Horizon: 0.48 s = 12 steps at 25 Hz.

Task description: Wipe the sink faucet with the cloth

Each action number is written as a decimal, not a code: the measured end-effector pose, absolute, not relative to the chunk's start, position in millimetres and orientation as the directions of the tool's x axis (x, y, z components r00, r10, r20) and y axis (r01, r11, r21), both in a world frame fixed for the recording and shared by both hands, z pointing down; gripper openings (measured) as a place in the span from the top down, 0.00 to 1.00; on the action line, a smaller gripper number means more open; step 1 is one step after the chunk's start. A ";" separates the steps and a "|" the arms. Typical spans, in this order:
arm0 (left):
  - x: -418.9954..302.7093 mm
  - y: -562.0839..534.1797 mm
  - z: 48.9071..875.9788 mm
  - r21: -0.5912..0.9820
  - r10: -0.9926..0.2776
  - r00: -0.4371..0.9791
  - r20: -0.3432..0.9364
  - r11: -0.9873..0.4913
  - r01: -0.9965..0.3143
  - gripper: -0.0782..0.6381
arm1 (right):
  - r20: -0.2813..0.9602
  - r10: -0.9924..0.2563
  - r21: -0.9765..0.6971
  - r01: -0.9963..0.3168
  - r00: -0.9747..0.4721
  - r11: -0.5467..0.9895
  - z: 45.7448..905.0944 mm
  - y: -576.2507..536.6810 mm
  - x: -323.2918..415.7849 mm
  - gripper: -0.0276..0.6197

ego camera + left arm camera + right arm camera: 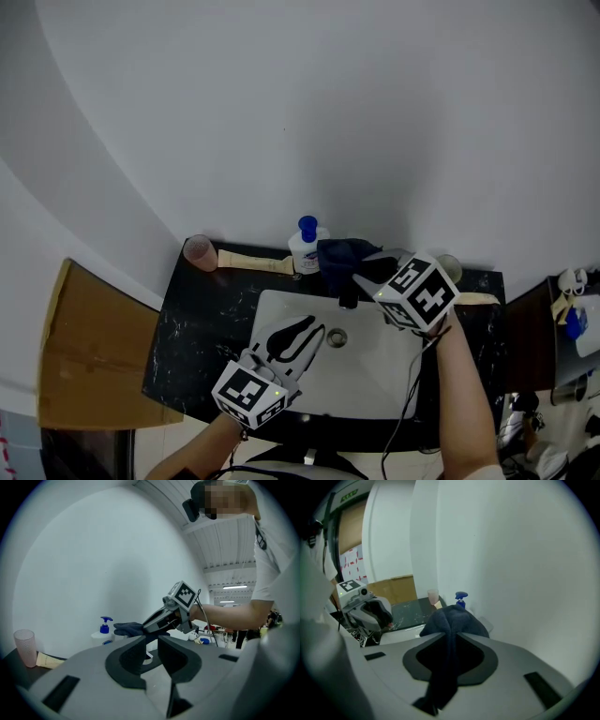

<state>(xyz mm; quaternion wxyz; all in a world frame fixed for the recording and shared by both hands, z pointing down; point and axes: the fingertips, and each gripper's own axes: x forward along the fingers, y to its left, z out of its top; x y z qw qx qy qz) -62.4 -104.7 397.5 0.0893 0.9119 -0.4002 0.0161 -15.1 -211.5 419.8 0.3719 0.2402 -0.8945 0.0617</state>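
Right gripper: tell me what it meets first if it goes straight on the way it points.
The right gripper, shut on the cloth, points toward the soap bottle. It would probably meet that first, though the bunched cloth hides whatever lies directly under it.

The cloth is dark navy; the sink is white, set in a black tabletop flecked with white. At the far edge stand a pale pink cup and a white bottle with a blue pump.
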 end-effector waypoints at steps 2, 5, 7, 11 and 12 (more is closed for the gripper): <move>-59.0 -104.5 398.1 0.156 -0.723 0.684 0.100 -0.667 -0.728 0.78 | 0.700 -0.377 0.066 -0.470 -0.606 0.880 420.7 -213.5 -15.8 0.85; -53.7 -103.5 398.3 0.155 -0.715 0.693 0.092 -0.677 -0.719 0.78 | 0.682 -0.427 0.074 -0.526 -0.593 0.847 419.2 -238.4 -13.1 0.85; -53.8 -104.0 395.3 0.150 -0.716 0.691 0.096 -0.676 -0.721 0.78 | 0.659 -0.478 0.075 -0.581 -0.581 0.810 418.2 -262.2 -9.5 0.85; -56.7 -103.7 395.1 0.151 -0.719 0.687 0.101 -0.672 -0.725 0.78 | 0.625 -0.545 0.081 -0.648 -0.559 0.758 416.2 -287.2 -2.8 0.85; -57.1 -103.6 397.1 0.153 -0.718 0.689 0.098 -0.673 -0.724 0.78 | 0.622 -0.549 0.084 -0.650 -0.559 0.756 415.7 -286.3 -2.6 0.85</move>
